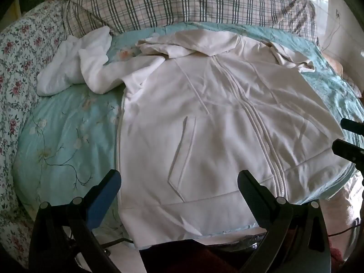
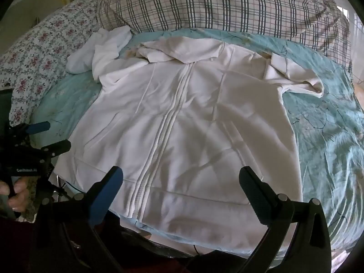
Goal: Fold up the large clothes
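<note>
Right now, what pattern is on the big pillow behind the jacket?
A dark plaid check on pale cloth; the pillow shows best in the right wrist view.

It was a bedroom in a home. A bed took up nearly the whole view, spread with a pale blue quilt (image 1: 68,136) printed with blossom sprigs. A plaid pillow (image 2: 227,4) lay along the bed's far edge, a floral-print cover (image 1: 20,52) along its left edge, with bright daylight at the far right corner.

Left gripper (image 1: 179,182) and right gripper (image 2: 180,179): black linkage frames with silver pivot pins, one blue-faced finger, one black; white lettering on the left's body.
</note>
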### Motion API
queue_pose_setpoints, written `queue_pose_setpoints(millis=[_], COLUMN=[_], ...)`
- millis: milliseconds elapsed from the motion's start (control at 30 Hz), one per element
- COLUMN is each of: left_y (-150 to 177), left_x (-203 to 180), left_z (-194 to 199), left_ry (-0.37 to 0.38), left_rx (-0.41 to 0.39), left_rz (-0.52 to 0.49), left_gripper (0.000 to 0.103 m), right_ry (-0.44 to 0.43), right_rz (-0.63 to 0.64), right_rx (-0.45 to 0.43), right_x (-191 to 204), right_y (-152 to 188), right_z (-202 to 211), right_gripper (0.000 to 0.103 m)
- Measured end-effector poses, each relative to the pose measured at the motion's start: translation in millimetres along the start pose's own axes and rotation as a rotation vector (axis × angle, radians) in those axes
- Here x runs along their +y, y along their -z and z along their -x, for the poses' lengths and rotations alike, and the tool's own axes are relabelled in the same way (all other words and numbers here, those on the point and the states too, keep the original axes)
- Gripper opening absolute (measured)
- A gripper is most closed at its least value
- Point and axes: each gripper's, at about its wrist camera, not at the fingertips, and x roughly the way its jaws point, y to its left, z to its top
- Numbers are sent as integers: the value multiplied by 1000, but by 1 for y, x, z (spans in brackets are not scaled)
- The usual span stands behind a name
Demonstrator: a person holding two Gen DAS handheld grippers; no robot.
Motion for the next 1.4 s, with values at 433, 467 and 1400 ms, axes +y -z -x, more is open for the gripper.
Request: queue_pose_setpoints(millis=[433, 467, 1400], left_y=[1, 1, 0], left_x=[0, 0, -10], left_z=[1, 1, -14], left_ry=[2, 2, 2], left_rx=[-5, -5, 27], left_rz=[0, 0, -8], left_gripper=[102, 102, 102], right_ry=[-9, -10, -29], right_rz=[-4, -5, -12], right_rx=[-2, -2, -1], right_x=[-1, 0, 0], right_y=[1, 1, 3], right_z=[-2, -3, -11], right_gripper=[102, 102, 102])
